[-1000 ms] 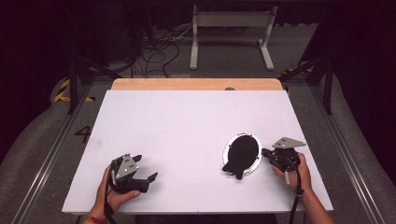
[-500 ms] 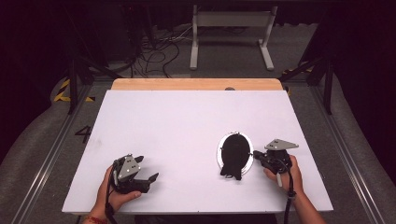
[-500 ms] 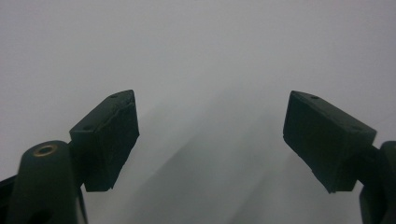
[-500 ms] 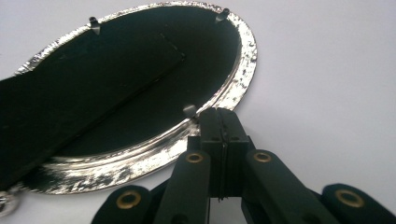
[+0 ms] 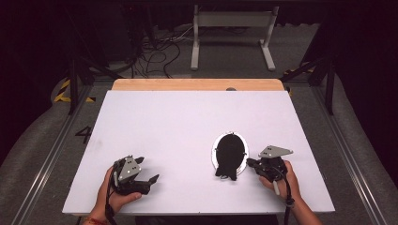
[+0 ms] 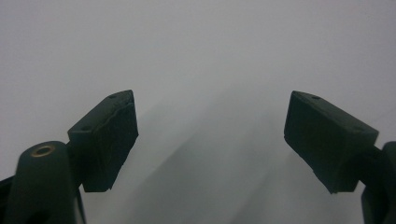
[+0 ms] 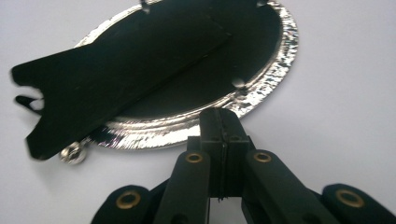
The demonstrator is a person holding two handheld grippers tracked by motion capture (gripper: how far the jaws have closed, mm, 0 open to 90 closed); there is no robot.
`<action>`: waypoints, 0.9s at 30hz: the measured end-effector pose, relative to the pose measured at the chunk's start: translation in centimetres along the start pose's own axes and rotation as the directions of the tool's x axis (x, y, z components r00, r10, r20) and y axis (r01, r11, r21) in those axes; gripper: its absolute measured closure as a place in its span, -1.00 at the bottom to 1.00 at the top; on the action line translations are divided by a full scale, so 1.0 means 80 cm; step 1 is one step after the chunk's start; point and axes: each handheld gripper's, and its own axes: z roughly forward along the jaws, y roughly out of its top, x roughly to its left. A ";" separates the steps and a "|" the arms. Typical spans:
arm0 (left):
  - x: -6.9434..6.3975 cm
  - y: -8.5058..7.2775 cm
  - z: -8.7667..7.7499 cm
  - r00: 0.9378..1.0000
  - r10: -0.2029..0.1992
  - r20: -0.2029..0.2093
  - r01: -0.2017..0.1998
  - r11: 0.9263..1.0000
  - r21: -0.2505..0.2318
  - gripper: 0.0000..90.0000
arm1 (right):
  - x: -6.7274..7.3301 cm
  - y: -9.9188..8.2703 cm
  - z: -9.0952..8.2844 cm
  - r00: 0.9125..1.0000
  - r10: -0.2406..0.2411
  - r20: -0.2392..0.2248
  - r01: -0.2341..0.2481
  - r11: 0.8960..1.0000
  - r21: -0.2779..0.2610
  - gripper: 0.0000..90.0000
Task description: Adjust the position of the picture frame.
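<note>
A: We read the scene from largest to smallest. The white rectangular table top fills the middle of the high view, with a pale wooden strip along its far edge. On its near right part lies the shiny round foil-rimmed plate, and on the plate a flat black piece with a notched tail end that overhangs the near rim.

B: And the two claws?

A: The right gripper stands just right of the plate. In the right gripper view its jaws are pressed together with no gap, their tip at the silver rim; whether they pinch the foil or merely touch it we cannot tell. The left gripper rests at the near left, well apart from the plate. In the left gripper view its jaws stand wide with nothing but bare table between them.

B: How far along do we judge the work?

A: Early or midway, in our judgement: the plate sits on the table, under the right claw's control at most by its rim, and the left claw has no part yet. Where the plate should end up is not shown.
</note>
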 end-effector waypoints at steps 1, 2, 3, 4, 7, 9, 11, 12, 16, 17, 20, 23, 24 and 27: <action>0.000 0.000 0.000 1.000 0.002 0.002 -0.002 1.000 0.001 -0.59 | 0.002 0.001 0.000 1.000 -0.009 0.004 0.009 1.000 0.001 1.00; -0.001 0.000 -0.001 1.000 0.002 0.004 -0.002 1.000 -0.001 -0.59 | 0.004 0.001 0.001 1.000 -0.016 0.007 0.015 1.000 0.004 1.00; -0.001 0.001 -0.001 1.000 0.002 0.004 -0.002 1.000 -0.001 -0.59 | 0.004 0.001 0.001 1.000 -0.014 0.005 0.014 1.000 0.003 1.00; -0.001 0.001 0.000 1.000 0.001 0.002 -0.001 1.000 -0.002 -0.59 | 0.003 0.001 0.001 1.000 -0.014 0.002 0.014 1.000 0.001 1.00; -0.001 0.001 0.000 1.000 -0.004 0.010 0.004 1.000 -0.001 -0.59 | 0.001 0.000 0.002 1.000 -0.007 -0.012 0.007 1.000 -0.007 1.00; -0.001 0.002 0.001 1.000 -0.004 0.011 0.004 1.000 -0.004 -0.59 | 0.000 0.000 0.002 1.000 -0.007 -0.011 0.007 1.000 -0.009 1.00; -0.001 0.003 0.002 1.000 0.001 0.013 -0.001 1.000 -0.006 -0.58 | -0.001 0.002 0.003 1.000 -0.012 0.009 0.012 1.000 -0.007 0.97; -0.002 0.004 0.002 1.000 0.001 0.012 -0.001 1.000 -0.007 -0.58 | -0.003 0.002 0.004 1.000 -0.009 0.015 0.009 1.000 -0.008 0.96; 0.000 0.004 0.002 1.000 -0.005 0.015 0.006 1.000 -0.009 -0.58 | -0.011 0.006 0.007 0.999 0.006 0.041 -0.006 1.000 -0.011 0.94; 0.002 0.006 0.002 1.000 -0.008 0.013 0.008 1.000 -0.011 -0.57 | -0.012 0.007 0.008 0.999 0.006 0.046 -0.006 1.000 -0.012 0.92; 0.004 0.009 0.003 1.000 -0.019 0.003 0.019 1.000 -0.016 -0.55 | -0.016 0.009 0.011 0.998 0.004 0.067 -0.003 1.000 -0.015 0.91; 0.006 0.015 0.007 1.000 -0.008 0.002 0.008 1.000 -0.010 -0.45 | -0.023 0.011 0.015 0.997 0.015 0.069 -0.013 1.000 -0.023 0.91; 0.008 0.019 0.008 1.000 0.006 0.010 -0.006 1.000 0.002 -0.34 | -0.026 0.012 0.016 0.998 0.017 0.067 -0.016 1.000 -0.023 0.93; 0.013 0.031 0.012 0.999 0.008 0.032 -0.008 1.000 -0.008 0.09 | -0.027 0.014 0.019 0.997 0.030 0.067 -0.028 0.999 -0.025 0.99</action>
